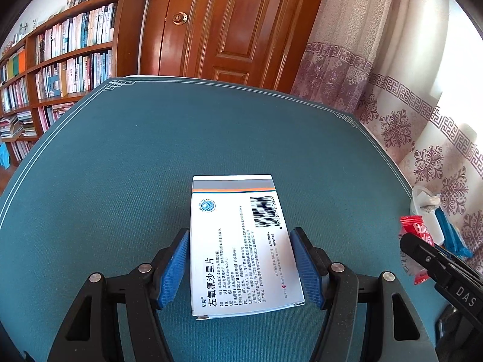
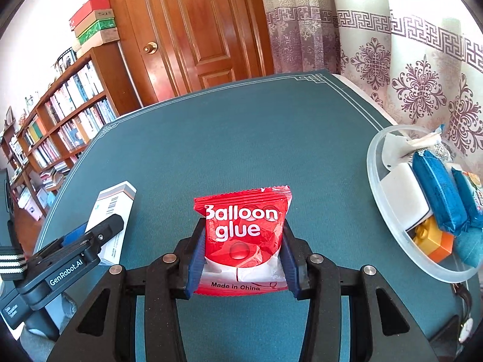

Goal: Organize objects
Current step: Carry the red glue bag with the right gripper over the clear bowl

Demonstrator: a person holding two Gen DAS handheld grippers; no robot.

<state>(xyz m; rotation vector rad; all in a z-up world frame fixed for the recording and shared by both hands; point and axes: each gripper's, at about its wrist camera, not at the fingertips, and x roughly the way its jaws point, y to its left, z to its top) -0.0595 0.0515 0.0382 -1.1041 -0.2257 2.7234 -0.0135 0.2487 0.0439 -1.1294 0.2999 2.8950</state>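
Right claw point(image 2: 241, 259): clenched on the red pouch point(image 2: 246, 235), pads pressing both side edges at its lower half. The film is crumpled and bulges between the pads. I judge it light, soft and a bit slick; the side seams are the firmest hold, since the middle would just squash.

Left claw point(image 1: 240, 267): box point(image 1: 238, 247) sits flat on the mat point(image 1: 151, 157) between the pads. Left pad looks touching the long edge; a thin gap shows at the right pad, so I read it as released or only just closing, not yet gripping. The box is thin card, stiff along its long sides, light, and probably easy to dent. I'd take it across the long edges near mid-length, with a gentle squeeze.

Ahead and right of the right claw: bowl point(image 2: 374, 181), translucent, already holding blue packets point(image 2: 434, 193), a white block point(image 2: 404, 199) and an orange piece point(image 2: 437, 241). It looks like the likely drop spot.

Beyond both claws: open mat, then the door point(image 2: 193, 30).
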